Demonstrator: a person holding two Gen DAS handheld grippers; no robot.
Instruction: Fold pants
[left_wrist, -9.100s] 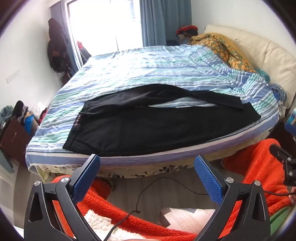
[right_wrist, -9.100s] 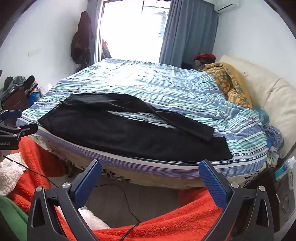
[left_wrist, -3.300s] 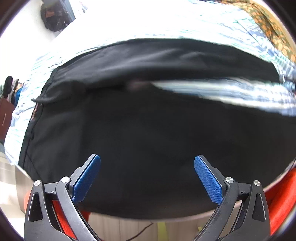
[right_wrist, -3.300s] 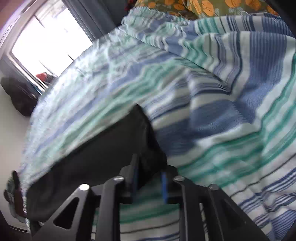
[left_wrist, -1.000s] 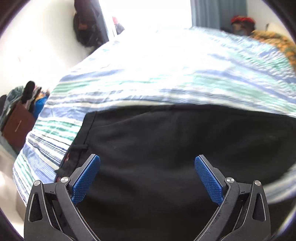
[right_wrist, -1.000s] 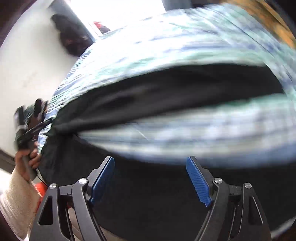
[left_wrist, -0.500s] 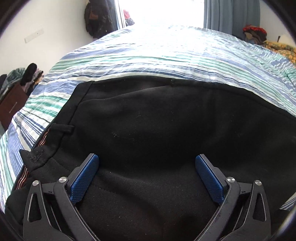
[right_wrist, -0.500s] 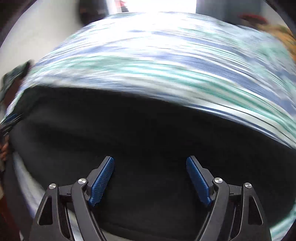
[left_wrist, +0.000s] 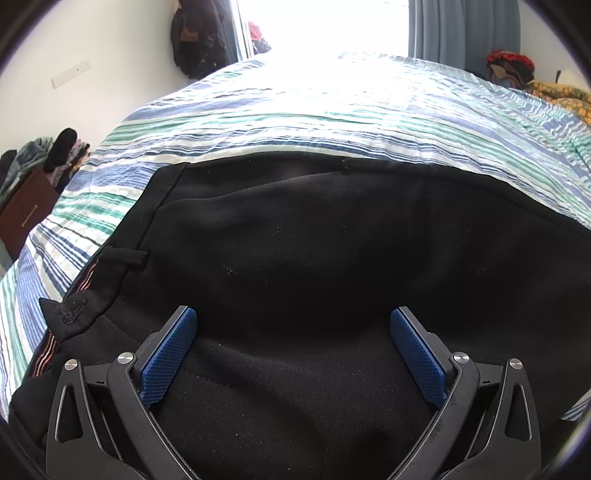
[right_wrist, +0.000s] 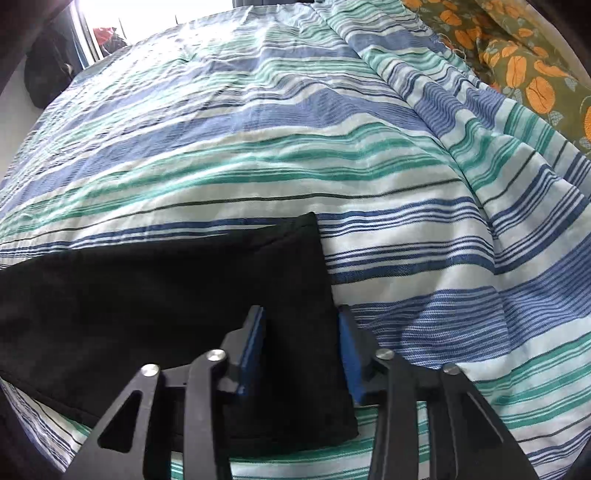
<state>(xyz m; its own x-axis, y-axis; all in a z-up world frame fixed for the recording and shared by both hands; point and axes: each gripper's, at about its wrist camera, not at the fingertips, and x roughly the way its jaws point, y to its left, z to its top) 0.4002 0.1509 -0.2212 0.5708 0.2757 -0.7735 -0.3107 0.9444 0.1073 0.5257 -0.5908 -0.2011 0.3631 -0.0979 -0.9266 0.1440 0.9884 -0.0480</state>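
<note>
- We judge the fold partly done: the black pants (left_wrist: 314, 258) lie flat on the striped bed (left_wrist: 332, 103) with the two legs stacked one on the other, so the lengthwise fold looks finished.
- What is left, as we read it, is to bring the leg ends over toward the waist, perhaps more than once, to get a compact bundle.
- Our right gripper (right_wrist: 301, 347) has its blue pads pinching the pants at the leg ends (right_wrist: 306, 295), close to the hem edge.
- Our left gripper (left_wrist: 293, 350) is spread wide over the waist part, with fabric between the pads but nothing clamped.
- Only the left wrist view shows the waistband (left_wrist: 92, 291) with its belt loop, the window and the clothes hung on the wall.
- Only the right wrist view shows the hem corner, the bare sheet beyond it and the orange-patterned quilt (right_wrist: 532, 66).
</note>
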